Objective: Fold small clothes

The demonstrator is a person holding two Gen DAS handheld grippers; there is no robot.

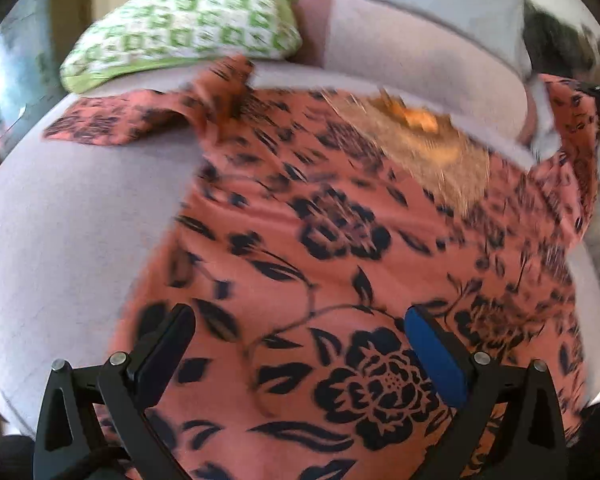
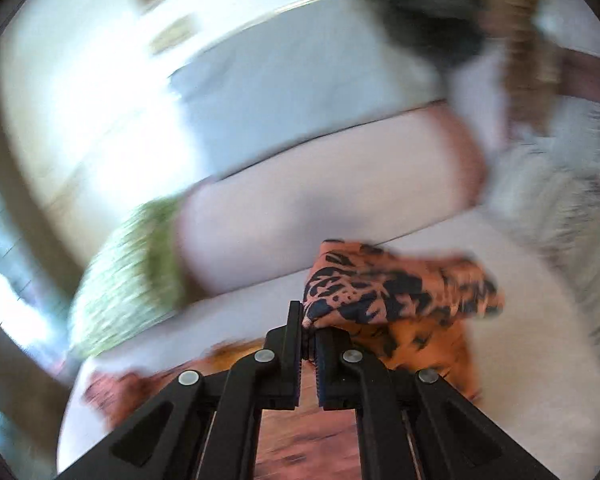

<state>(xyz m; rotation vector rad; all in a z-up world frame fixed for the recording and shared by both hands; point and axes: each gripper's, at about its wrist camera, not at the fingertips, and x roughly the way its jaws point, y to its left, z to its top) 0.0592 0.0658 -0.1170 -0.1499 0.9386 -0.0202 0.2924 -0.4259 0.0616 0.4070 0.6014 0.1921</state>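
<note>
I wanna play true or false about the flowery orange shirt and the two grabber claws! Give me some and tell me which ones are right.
1. The right gripper is pinching a piece of the orange flowered garment. True.
2. The left gripper is squeezed shut on the cloth. False: its jaws stand wide apart above the garment, holding nothing.
3. The garment is spread on a pale sofa seat. True.
4. The cushion behind the garment is plain blue. False: it is white with a green pattern.
5. The garment is already folded into a small neat square. False: most of it lies spread out, with one part lifted by the right gripper.
</note>
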